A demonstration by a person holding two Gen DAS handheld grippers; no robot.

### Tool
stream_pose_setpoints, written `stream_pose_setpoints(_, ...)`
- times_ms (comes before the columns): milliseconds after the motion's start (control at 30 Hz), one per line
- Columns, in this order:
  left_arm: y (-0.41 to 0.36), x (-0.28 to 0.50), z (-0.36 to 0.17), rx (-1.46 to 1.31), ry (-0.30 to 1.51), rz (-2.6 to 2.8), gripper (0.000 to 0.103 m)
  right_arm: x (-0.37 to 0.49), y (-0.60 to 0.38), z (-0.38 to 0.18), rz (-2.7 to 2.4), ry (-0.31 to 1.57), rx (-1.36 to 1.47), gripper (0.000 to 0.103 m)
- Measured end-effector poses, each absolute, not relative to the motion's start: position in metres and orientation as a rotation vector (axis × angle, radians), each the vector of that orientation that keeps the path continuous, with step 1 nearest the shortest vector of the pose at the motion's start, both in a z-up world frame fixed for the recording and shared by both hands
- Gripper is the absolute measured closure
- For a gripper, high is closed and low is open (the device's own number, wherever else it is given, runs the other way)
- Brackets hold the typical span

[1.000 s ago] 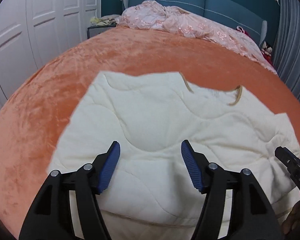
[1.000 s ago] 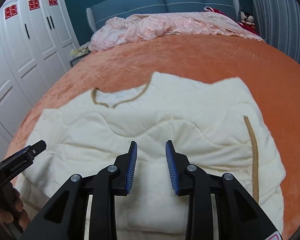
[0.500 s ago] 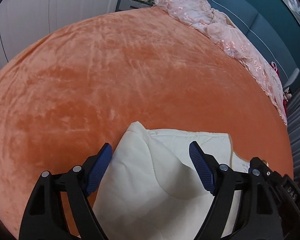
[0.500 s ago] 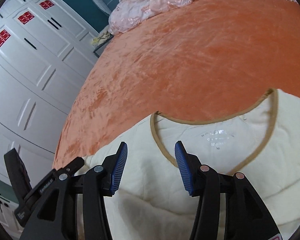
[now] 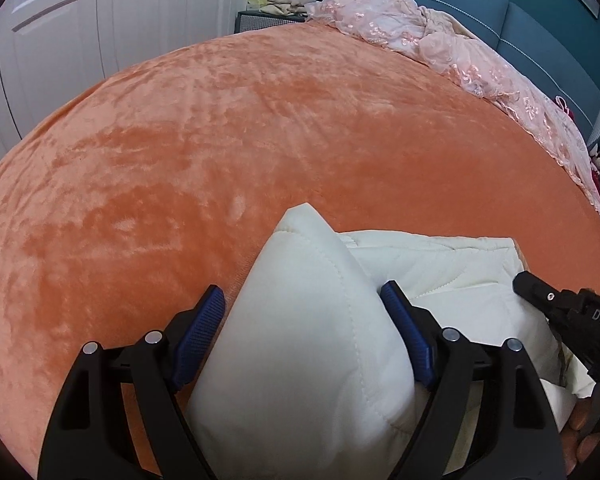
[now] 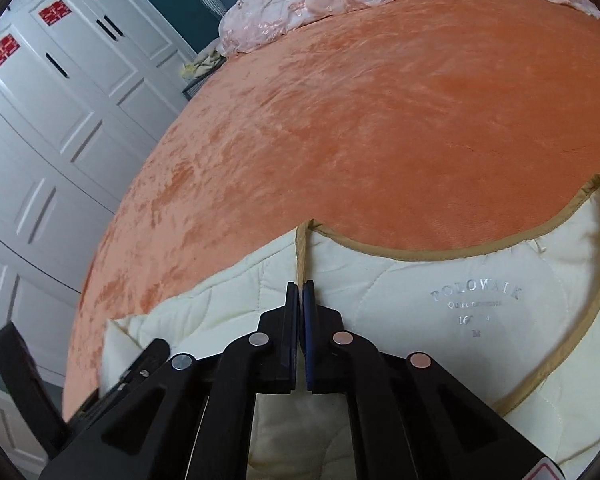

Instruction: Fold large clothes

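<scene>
With the right gripper (image 6: 303,292) pinched on the tan neckline trim of the cream quilted garment (image 6: 440,320) on the bed (image 6: 380,120), and the left gripper (image 5: 302,320) agape around a shoulder corner, clamp left before lifting evenly.

"DAS" on right gripper (image 5: 568,320); "M" inside garment (image 6: 440,320).

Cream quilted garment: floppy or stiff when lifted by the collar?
Probably floppy: the cream quilted garment lies creased on the orange bedspread. Its padded corner bulges, so likely springy. The right tool pinches thin trim, which may slip.
</scene>
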State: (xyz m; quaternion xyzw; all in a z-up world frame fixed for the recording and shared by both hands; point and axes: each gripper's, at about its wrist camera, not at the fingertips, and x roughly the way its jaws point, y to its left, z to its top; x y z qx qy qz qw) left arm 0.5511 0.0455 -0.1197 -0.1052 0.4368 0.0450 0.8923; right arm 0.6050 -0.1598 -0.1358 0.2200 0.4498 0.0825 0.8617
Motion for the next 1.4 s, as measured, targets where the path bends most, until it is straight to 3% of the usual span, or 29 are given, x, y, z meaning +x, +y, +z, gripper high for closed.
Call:
stream_pose_setpoints(233, 0.036, 0.554, -0.124, -0.142, 0.901, 0.141, 0.021, 0.592, -0.168, -0.125, -0.015, 0.840, 0.401, 0.103)
stream_pose_setpoints(433, 0.033, 0.552, -0.109, -0.099, 0.908, 0.158, 0.021, 0.525, -0.259, -0.081, -0.111, 0.690, 0.537, 0.097)
stream_pose_setpoints(533, 0.016, 0.536, -0.074, -0.070, 0.825, 0.074, 0.021, 0.498, -0.315, -0.071, -0.162, 0.702, 0.525, 0.089)
stream_pose_setpoints(733, -0.089, 0.529, -0.025, -0.069, 0.826, -0.258, 0.020, 0.478, -0.391, -0.098, -0.199, 0.817, 0.604, 0.089)
stream_pose_setpoints(900, -0.186, 0.539, -0.047, 0.029, 0.927, -0.361, 0.020, 0.477, -0.398, -0.121, -0.146, 0.881, 0.602, 0.089)
stream_pose_setpoints(1067, -0.234, 0.550, -0.080, 0.068, 1.028, -0.389, 0.020, 0.483, -0.379, -0.127, -0.055, 0.892, 0.536, 0.089)
stream_pose_setpoints(1200, -0.248, 0.557, -0.108, 0.104, 1.075, -0.351, 0.020, 0.487, -0.379, -0.132, -0.053, 0.885, 0.537, 0.093)
stream_pose_setpoints(1267, -0.247, 0.556, -0.119, 0.115, 1.072, -0.323, 0.019, 0.485, -0.384, -0.135, -0.082, 0.867, 0.567, 0.103)
stream_pose_setpoints(1400, -0.244, 0.549, -0.126, 0.120, 1.005, -0.274, 0.019, 0.484, -0.387, -0.142, -0.129, 0.847, 0.579, 0.103)
